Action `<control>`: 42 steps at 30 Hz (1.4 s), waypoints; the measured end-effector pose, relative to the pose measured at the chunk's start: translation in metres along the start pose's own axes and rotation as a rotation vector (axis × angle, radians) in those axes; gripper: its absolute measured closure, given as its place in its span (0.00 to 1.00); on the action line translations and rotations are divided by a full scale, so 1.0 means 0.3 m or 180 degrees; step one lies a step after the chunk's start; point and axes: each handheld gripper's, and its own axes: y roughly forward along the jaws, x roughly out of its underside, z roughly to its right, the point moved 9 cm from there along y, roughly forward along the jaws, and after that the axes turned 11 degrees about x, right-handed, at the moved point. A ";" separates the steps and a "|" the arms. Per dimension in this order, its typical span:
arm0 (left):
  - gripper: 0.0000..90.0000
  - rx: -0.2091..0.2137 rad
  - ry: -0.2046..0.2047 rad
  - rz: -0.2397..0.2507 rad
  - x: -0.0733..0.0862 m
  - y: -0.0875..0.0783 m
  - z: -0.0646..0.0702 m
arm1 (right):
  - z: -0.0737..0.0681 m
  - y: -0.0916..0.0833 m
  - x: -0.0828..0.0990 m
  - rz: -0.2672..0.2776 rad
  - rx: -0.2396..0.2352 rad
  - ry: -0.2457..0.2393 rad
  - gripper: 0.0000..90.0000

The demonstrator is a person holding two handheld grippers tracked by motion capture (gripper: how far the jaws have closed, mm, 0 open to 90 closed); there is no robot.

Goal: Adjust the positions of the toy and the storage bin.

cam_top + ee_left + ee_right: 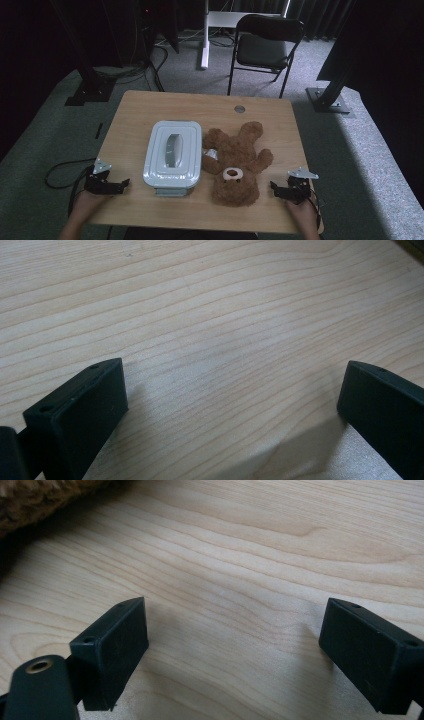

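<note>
Wooden table [130,115]: nothing started as far as I can judge. Lidded grey-white box [173,159] sits at centre, lid on, untouched. Brown teddy bear [236,162] lies flat at the box's 3 o'clock, just beside or touching it, not held. Left gripper [116,186] rests at the box's 8 o'clock, jaws spread, nothing between. Right gripper [278,189] at the bear's 4 o'clock, near its head, jaws wide apart, empty. Likely left: grab bear, open box, stow.
</note>
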 end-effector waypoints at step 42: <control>0.00 0.0043 0.0040 -0.0006 0.000 0.001 0.006 | -0.017 -0.042 -0.461 0.0495 -0.0458 0.0181 0.14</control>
